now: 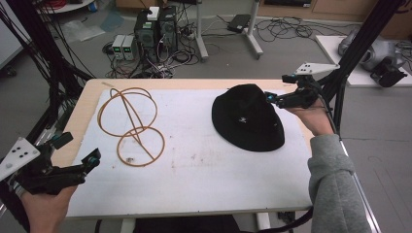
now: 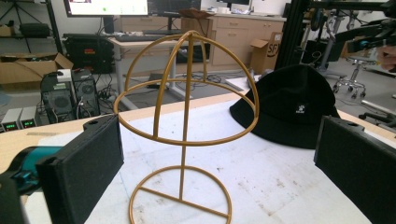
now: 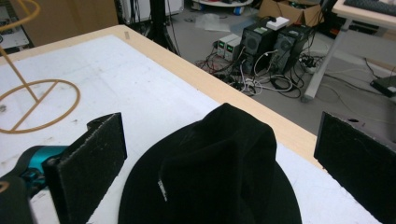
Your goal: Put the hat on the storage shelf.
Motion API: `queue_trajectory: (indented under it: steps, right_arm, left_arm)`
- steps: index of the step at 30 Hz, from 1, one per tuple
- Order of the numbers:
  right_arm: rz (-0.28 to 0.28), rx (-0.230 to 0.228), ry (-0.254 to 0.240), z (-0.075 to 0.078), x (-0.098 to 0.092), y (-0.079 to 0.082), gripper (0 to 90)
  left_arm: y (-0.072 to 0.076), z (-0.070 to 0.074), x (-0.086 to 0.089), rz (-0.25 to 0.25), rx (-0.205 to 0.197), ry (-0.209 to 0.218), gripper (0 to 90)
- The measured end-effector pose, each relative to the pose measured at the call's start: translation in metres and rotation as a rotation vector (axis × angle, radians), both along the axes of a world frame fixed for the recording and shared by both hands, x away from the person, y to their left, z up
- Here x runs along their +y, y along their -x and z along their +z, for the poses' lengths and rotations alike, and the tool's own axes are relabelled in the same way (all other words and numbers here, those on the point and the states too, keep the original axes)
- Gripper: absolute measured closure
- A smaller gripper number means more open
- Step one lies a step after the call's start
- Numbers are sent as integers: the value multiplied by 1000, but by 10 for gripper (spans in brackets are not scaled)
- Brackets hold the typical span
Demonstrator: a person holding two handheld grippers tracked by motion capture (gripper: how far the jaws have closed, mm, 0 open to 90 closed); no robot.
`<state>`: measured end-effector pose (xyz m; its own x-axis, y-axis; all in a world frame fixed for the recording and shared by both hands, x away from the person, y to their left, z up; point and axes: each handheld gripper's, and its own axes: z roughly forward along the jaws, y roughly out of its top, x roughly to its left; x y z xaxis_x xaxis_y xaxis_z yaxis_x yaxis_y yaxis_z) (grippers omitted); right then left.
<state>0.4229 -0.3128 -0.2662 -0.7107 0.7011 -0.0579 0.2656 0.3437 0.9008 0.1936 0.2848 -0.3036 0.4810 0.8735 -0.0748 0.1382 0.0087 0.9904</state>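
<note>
We judge nothing is done yet: the black bucket hat (image 1: 248,118) lies on the table's right side, well apart from the wire hat stand (image 1: 130,124), perhaps its destination, while our left gripper (image 1: 92,160) and right gripper (image 1: 270,98) hang spread and empty.

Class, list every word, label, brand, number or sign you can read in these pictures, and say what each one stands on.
"SF": partly visible black letters on the cardboard box by the cabinets, left gripper view.
White patch on the black hat: too small to read.
Green displays on the small grey units on the floor: blurred, unreadable.
Monitor screen at top: unreadable.
</note>
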Motion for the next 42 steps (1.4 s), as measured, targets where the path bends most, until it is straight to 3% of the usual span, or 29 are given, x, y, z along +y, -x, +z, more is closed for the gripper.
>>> queue_trajectory:
  steps: [10,22,28,35,42]
  right_arm:
    - [13,31,6,-21,10,-26,15]
    - [48,51,-38,-42,15,-52,15]
    - [82,65,-31,-51,15,-60,43]
    - [67,87,-27,-59,15,-66,53]
    - [63,116,-63,-71,8,-68,187]
  left_arm:
    - [4,-1,4,12,2,0,17]
    - [6,-3,9,22,10,-2,17]
    - [8,-2,11,30,7,1,17]
    - [9,-4,12,27,12,-5,17]
    - [9,-4,12,35,16,-5,17]
